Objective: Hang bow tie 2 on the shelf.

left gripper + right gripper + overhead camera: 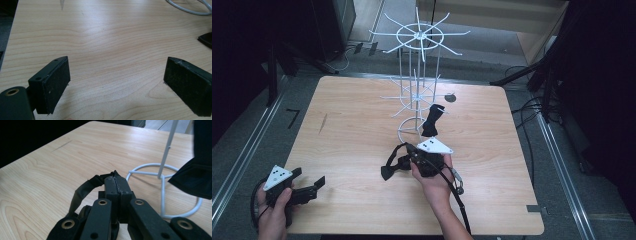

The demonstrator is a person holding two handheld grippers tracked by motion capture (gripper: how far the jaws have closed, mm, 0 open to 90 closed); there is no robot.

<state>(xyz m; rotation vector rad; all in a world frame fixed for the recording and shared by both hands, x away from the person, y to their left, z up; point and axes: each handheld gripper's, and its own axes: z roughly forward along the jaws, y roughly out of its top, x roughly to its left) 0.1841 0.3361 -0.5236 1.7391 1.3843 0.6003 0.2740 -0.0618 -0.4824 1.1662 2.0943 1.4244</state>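
While the left gripper (307, 188) rests at the table's (352, 130) near left corner with jaws spread wide, the right gripper (116, 185) is clamped on a black bow tie strap (85, 188). The bow tie (394, 166) lies mid-table, just beside the white wire rack's (416, 95) ring base, where another black bow tie (432, 120) hangs.

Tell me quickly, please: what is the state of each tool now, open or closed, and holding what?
Left tool: open, holding nothing, above the wooden table.
Right tool: closed on the black strap, near the white wire rack.
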